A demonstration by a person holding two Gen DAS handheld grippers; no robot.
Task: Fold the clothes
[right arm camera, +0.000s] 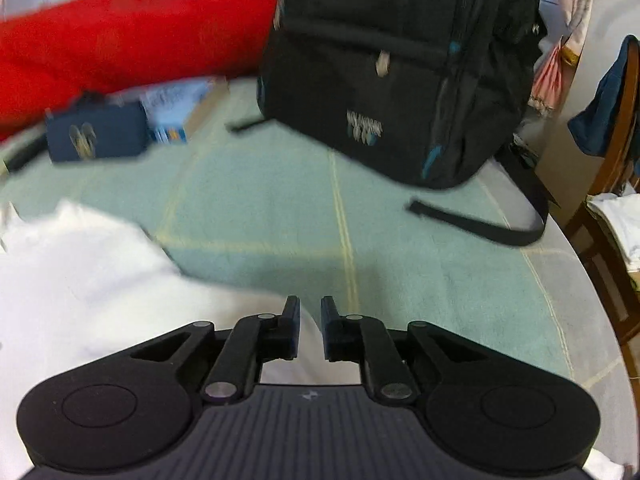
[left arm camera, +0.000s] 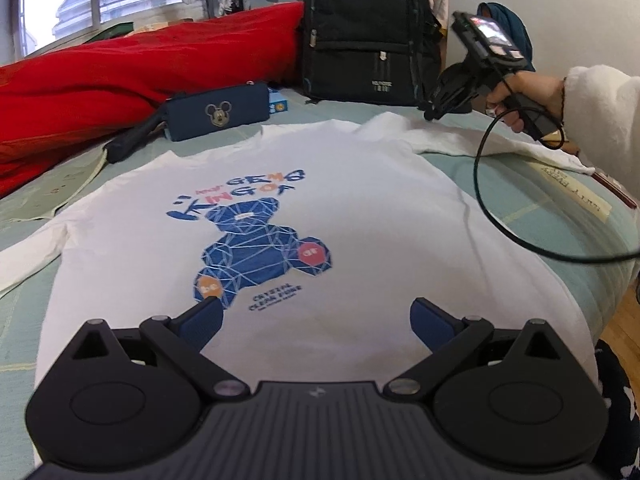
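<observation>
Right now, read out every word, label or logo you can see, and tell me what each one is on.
"KING OF", blue, upside down: white T-shirt.
"CRYSTAL CLEAR PURE", roughly: same shirt, under the bear.
Mouse-head badge, no words: navy pouch.
Unreadable: backpack logo, bed-edge label, blue box.

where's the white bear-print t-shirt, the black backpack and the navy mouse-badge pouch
white t-shirt with blue bear print (left arm camera: 360, 216): left wrist view, plain chest fabric right of the print
black fabric backpack (right arm camera: 360, 80): right wrist view, front panel
navy pouch with mouse badge (left arm camera: 240, 104): left wrist view, front face
</observation>
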